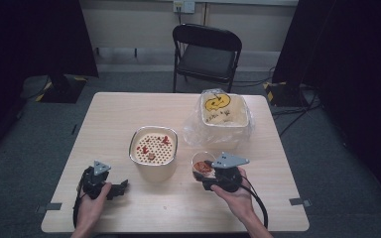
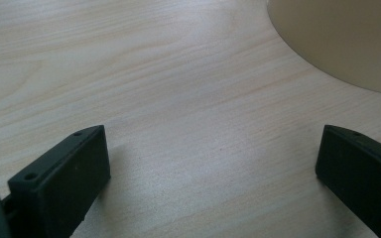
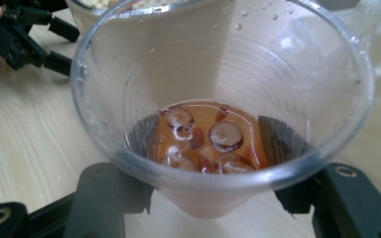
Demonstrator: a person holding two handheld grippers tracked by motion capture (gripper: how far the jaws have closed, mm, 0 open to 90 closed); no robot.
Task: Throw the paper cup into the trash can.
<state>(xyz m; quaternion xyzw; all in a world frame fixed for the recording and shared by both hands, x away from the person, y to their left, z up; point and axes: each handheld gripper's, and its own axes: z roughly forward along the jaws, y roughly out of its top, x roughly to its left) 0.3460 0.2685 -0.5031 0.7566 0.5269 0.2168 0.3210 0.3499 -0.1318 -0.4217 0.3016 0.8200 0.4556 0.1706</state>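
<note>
A clear plastic cup (image 1: 201,161) (image 3: 218,99) holds orange liquid with a few dark round fruits and red bits. My right gripper (image 1: 206,177) (image 3: 208,198) is shut on the cup's lower wall, one jaw on each side, and keeps it upright, seemingly just off the table. A cream pot (image 1: 153,146) (image 2: 342,39) with a perforated insert carrying red pieces stands left of the cup. My left gripper (image 1: 120,188) (image 2: 213,168) rests open on the wood near the pot's base, nothing between its jaws. It also shows far off as the left gripper (image 3: 54,42).
A cream tub (image 1: 223,114) wrapped in a clear plastic bag, with something yellow inside, stands behind the cup at the back right of the wooden table (image 1: 129,109). A black folding chair (image 1: 206,52) stands beyond the far edge.
</note>
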